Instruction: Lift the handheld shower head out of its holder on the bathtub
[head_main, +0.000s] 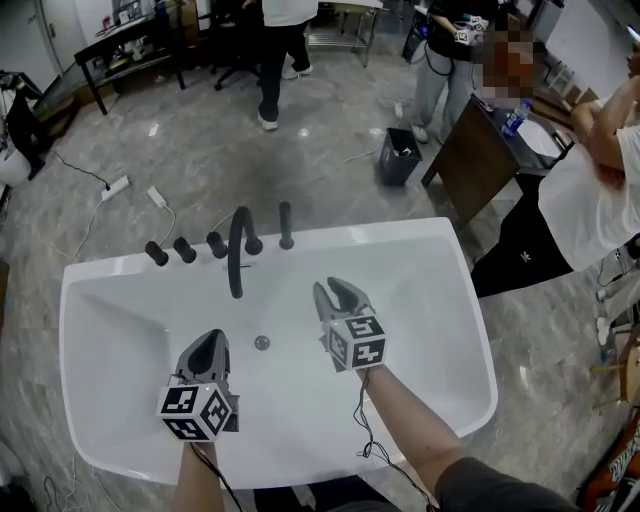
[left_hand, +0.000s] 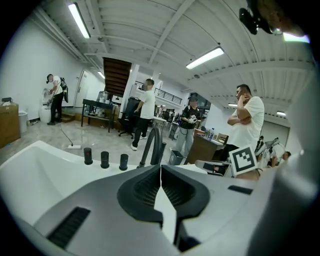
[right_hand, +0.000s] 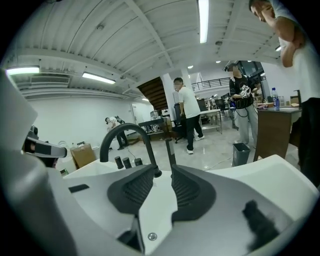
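The handheld shower head (head_main: 286, 225) is a slim black rod standing upright in its holder on the far rim of the white bathtub (head_main: 440, 300). It is just right of the arched black faucet (head_main: 238, 250) and three black knobs (head_main: 185, 249). My right gripper (head_main: 337, 293) hovers over the tub basin, short of the shower head. Its jaws are slightly open with nothing between them. In the right gripper view the shower head (right_hand: 171, 147) shows through the gap of the right gripper (right_hand: 166, 170). My left gripper (head_main: 213, 340) is nearer me over the basin, shut and empty, as the left gripper (left_hand: 160, 167) shows.
The drain (head_main: 262, 342) lies in the tub floor between the grippers. Beyond the tub stand a black bin (head_main: 398, 157), a dark wooden desk (head_main: 480, 160) and several people. A person in a white shirt (head_main: 600, 190) is close at the right. A power strip (head_main: 115, 186) lies on the floor.
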